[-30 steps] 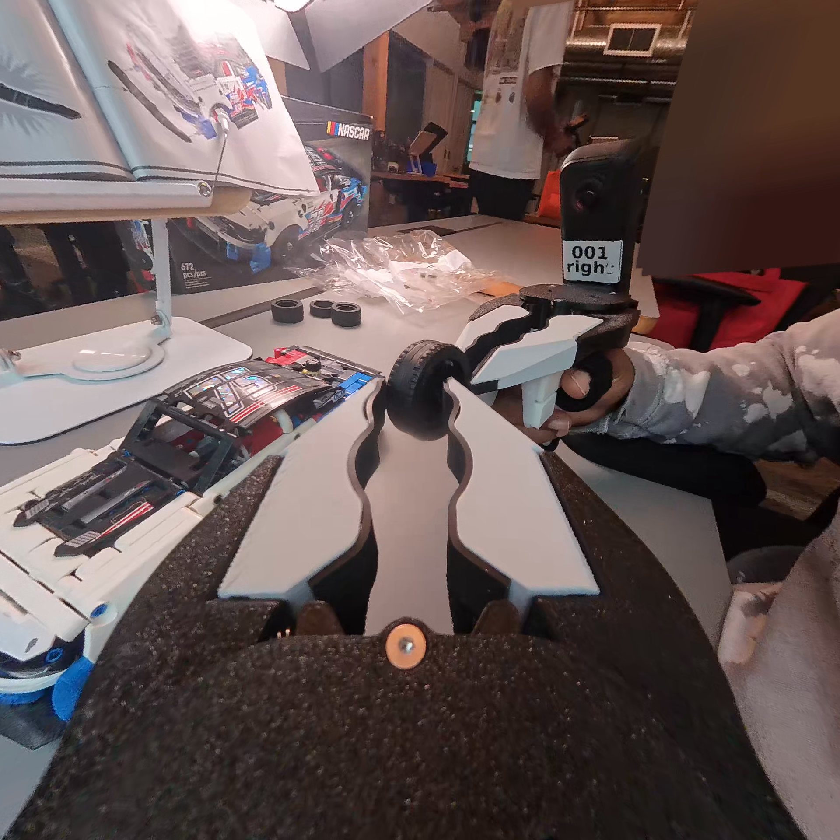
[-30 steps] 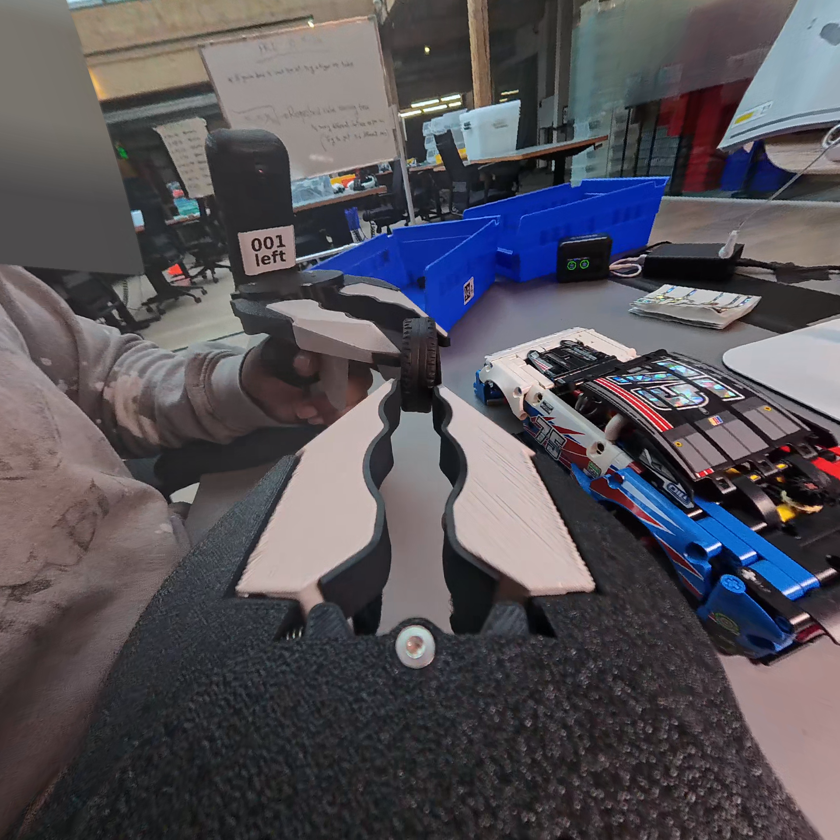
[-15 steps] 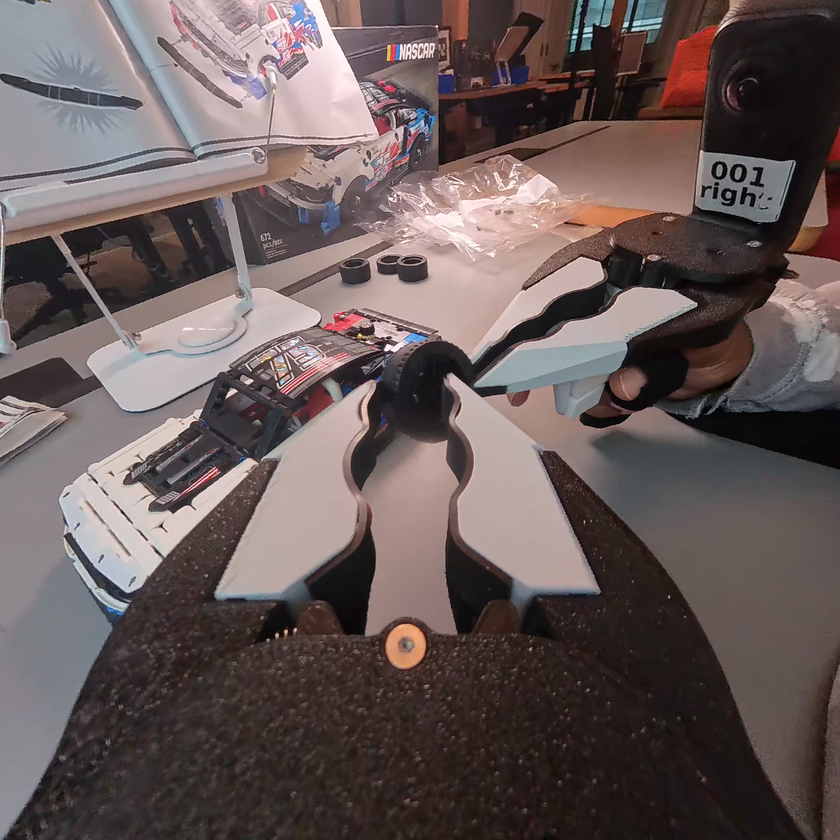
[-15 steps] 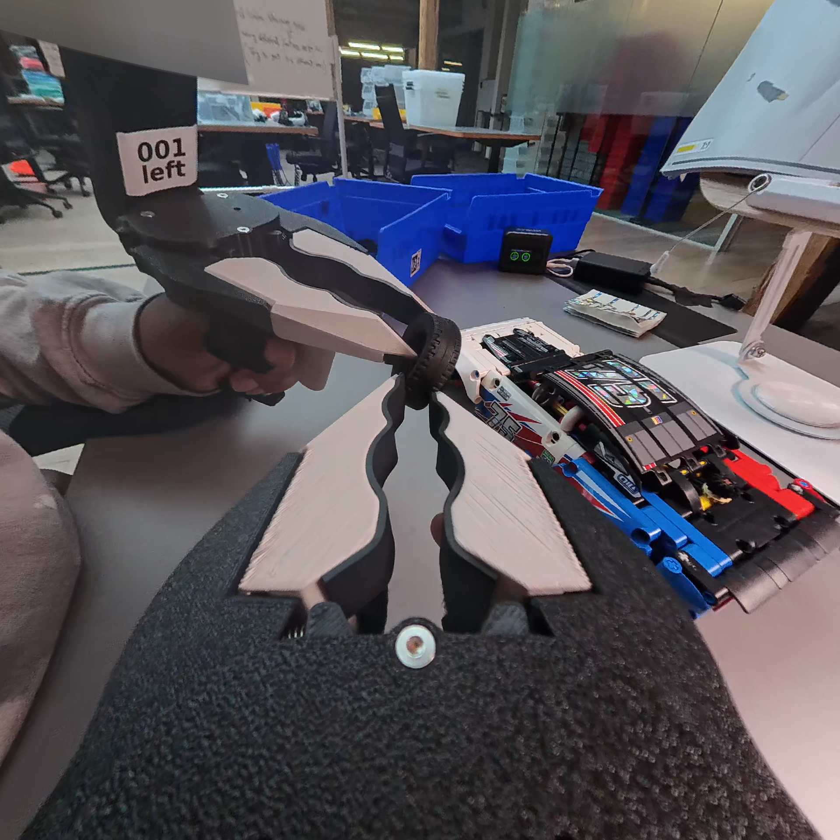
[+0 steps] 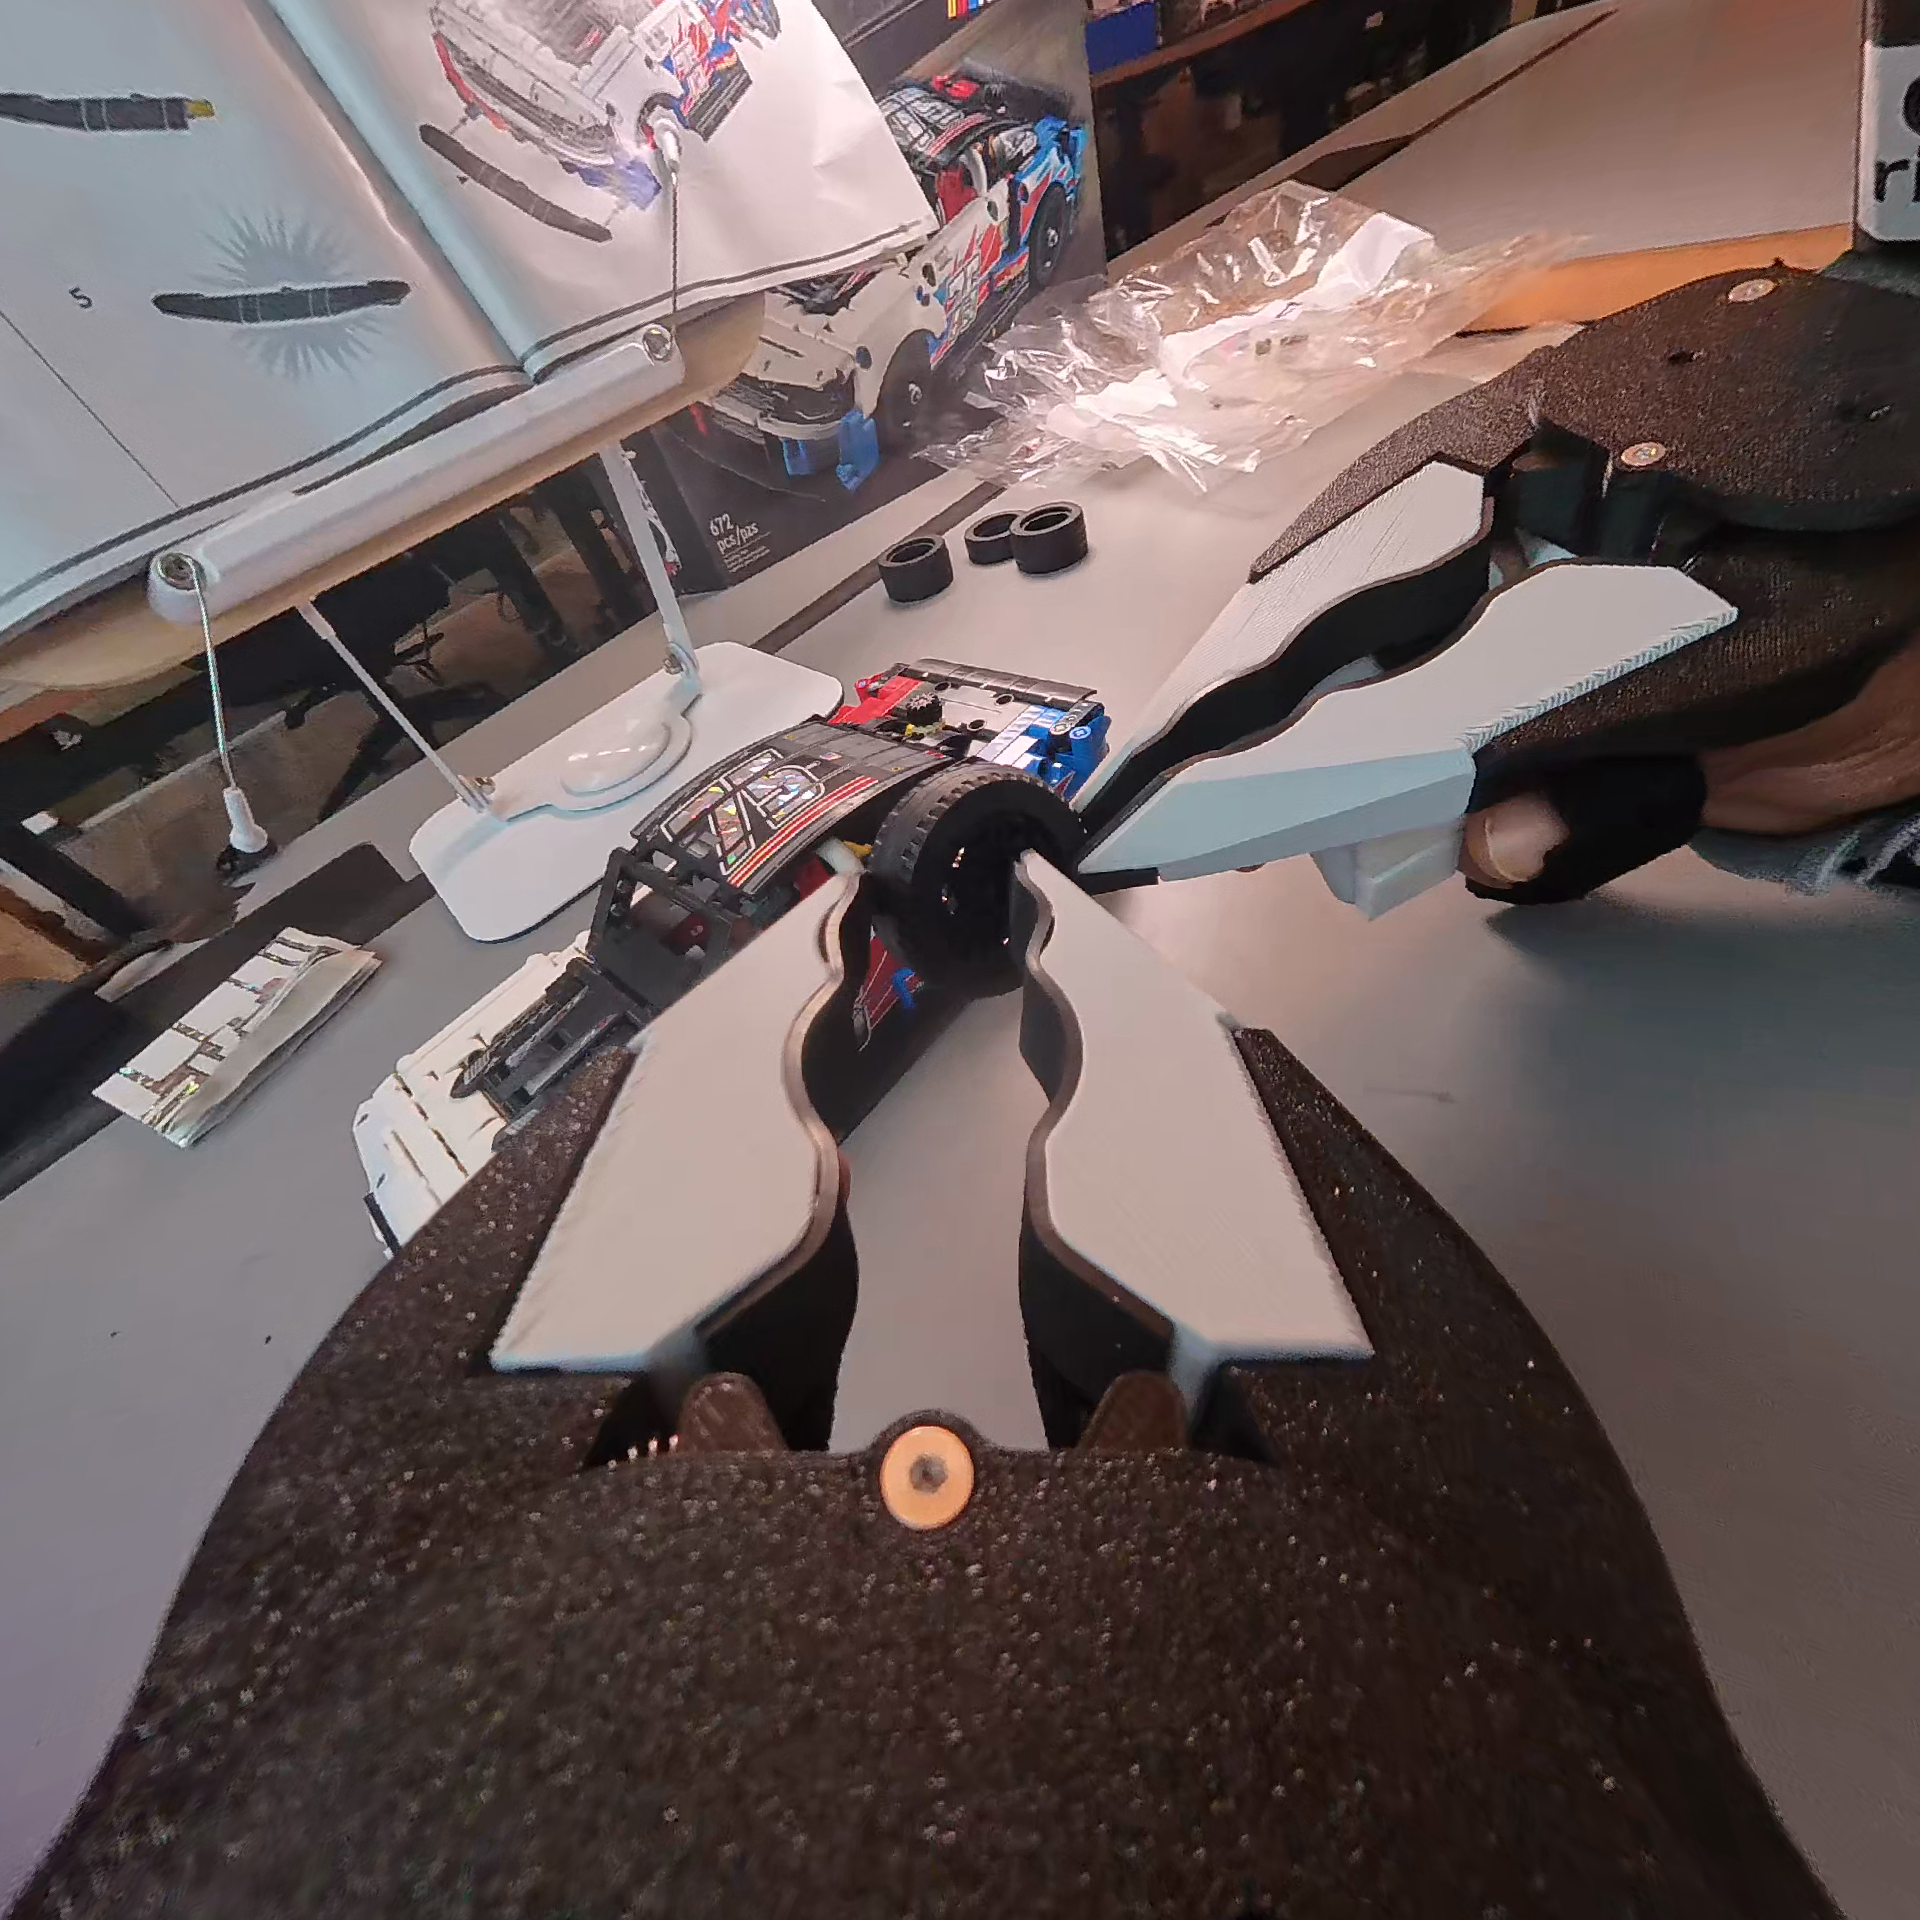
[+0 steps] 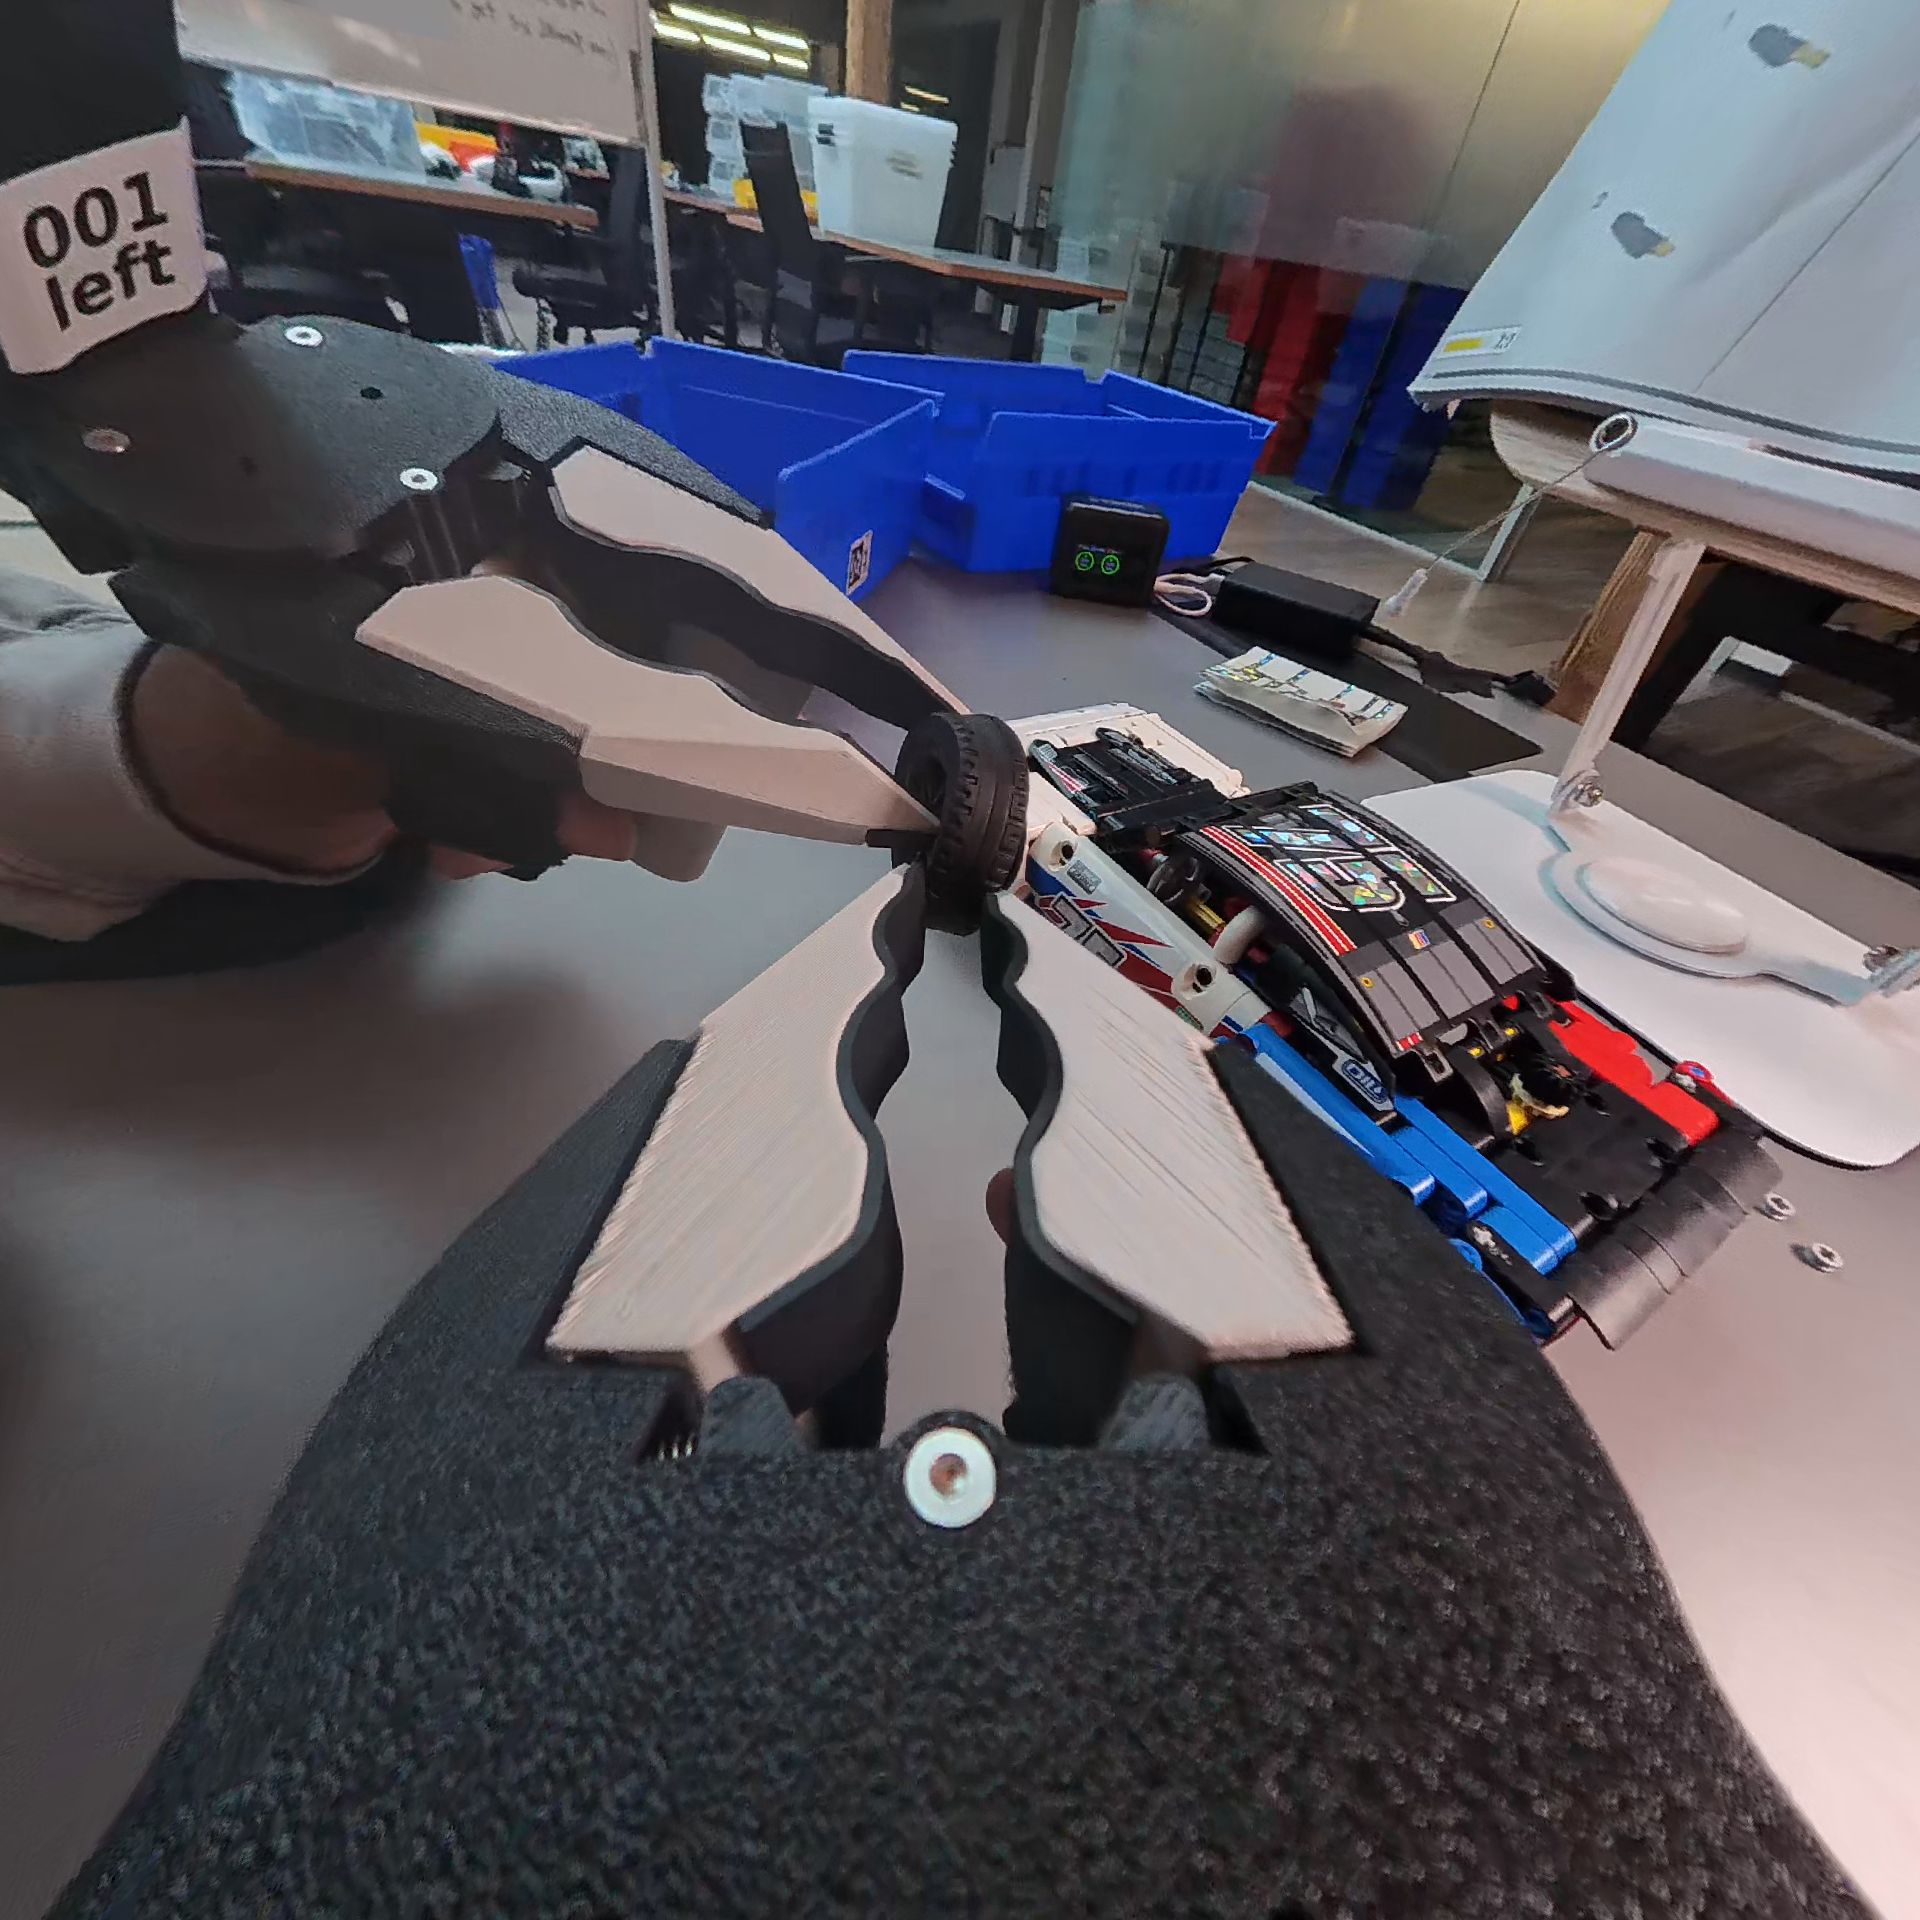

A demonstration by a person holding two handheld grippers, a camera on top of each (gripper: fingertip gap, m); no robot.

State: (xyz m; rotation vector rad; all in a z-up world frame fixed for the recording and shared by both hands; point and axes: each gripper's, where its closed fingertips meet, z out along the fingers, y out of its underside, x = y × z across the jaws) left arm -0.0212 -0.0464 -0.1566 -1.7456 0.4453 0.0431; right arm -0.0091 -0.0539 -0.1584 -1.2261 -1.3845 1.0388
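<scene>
A small black wheel [image 5: 961, 883] is held between both grippers, just above the grey table and against the side of a brick-built race car [image 5: 727, 831]. My left gripper [image 5: 938, 881] is shut on the wheel across its diameter. My right gripper [image 6: 951, 902] is shut on the wheel [image 6: 966, 821] across its width at the lower rim. The right gripper also shows in the left wrist view [image 5: 1081, 842], coming in from the right. The left gripper shows in the right wrist view [image 6: 920, 790], coming in from the left. The car [image 6: 1351, 935] is white, blue, red and black.
Three loose black tyres [image 5: 982, 540] lie behind the car, with a crumpled clear bag [image 5: 1195, 353] and the set's box [image 5: 935, 208] beyond. A white book stand [image 5: 623, 748] holds an open booklet. A folded sheet [image 6: 1299, 707], blue bins [image 6: 883, 457] and small loose parts [image 6: 1818, 1257] are nearby.
Both grippers have moved together with the wheel, down and toward the car's side. Both stay shut on the wheel.
</scene>
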